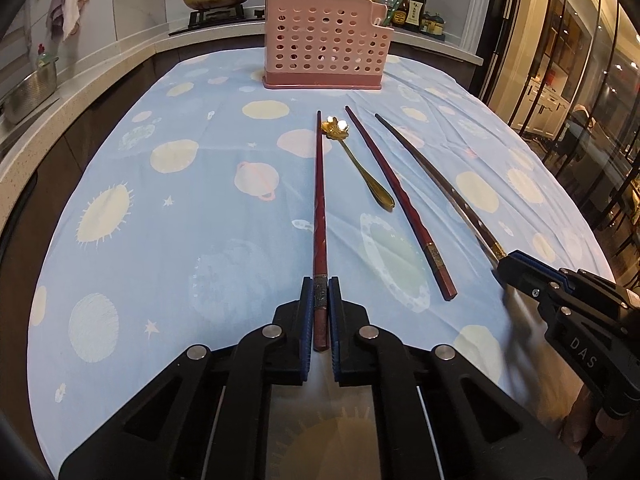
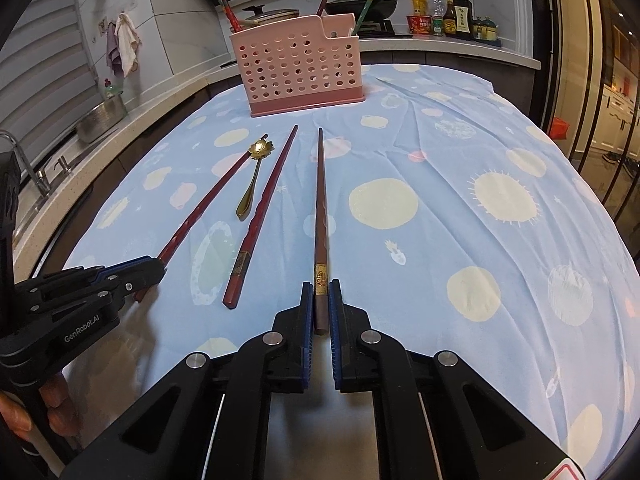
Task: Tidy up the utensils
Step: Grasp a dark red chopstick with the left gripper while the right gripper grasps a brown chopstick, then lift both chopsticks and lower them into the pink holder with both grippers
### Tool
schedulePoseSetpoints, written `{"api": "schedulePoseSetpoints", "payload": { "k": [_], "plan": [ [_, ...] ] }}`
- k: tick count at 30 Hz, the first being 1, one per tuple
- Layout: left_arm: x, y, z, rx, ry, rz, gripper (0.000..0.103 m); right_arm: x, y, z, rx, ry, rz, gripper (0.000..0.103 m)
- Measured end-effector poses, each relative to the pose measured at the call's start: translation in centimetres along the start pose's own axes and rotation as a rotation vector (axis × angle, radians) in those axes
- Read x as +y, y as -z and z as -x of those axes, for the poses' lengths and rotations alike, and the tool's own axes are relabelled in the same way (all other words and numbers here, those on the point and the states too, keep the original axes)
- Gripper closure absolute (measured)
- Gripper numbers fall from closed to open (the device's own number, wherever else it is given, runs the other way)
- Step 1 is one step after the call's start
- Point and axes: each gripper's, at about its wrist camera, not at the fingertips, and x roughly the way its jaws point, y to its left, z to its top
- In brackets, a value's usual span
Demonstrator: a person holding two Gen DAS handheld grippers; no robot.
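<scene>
Setting: kitchen; a table under a blue cloth point(image 1: 160, 240) printed with planets and suns, with counter, pans and bottles behind.

Left wrist view
- Left gripper point(image 1: 320, 292): jaws closed on the thick end of a red chopstick point(image 1: 319, 200); its blue pads point(image 1: 307, 304) press it from both sides.
- Red chopstick: lies on the cloth, tip pointing toward the rack.
- Rack point(image 1: 326, 46): pink, perforated, upright at the far end of the cloth, with utensils already standing in it.
- Spoon point(image 1: 360, 164): gold, flower-shaped bowl just beside the held chopstick's upper part.
- Second red chopstick point(image 1: 396, 200): loose on the cloth, right of the spoon.
- Right gripper point(image 1: 508, 264): at the right edge, clamped on the end of a dark chopstick point(image 1: 436, 176).

Right wrist view
- Right gripper point(image 2: 320, 300): jaws narrow, pinching the dark chopstick point(image 2: 320, 200) just below its gold band.
- Left gripper point(image 2: 154, 268): at the left, closed on its red chopstick point(image 2: 212, 196).
- Spoon point(image 2: 252, 184): between the two red chopsticks.
- Second red chopstick point(image 2: 264, 212): free on the cloth point(image 2: 440, 240).
- Rack point(image 2: 298, 70): far end, well apart from both grippers.
- Person: fingers point(image 2: 56, 408) on the left gripper's handle, lower left.
</scene>
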Motion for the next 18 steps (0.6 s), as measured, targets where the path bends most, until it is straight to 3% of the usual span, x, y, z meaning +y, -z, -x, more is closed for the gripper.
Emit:
{"api": "schedulePoseSetpoints", "payload": {
  "k": [18],
  "plan": [
    [0.7,-3.1,5.9,-0.148,0.029,0.023,0.096,-1.2,-4.0,6.0,-0.169,-0.029,-0.029,0.096]
  ]
}}
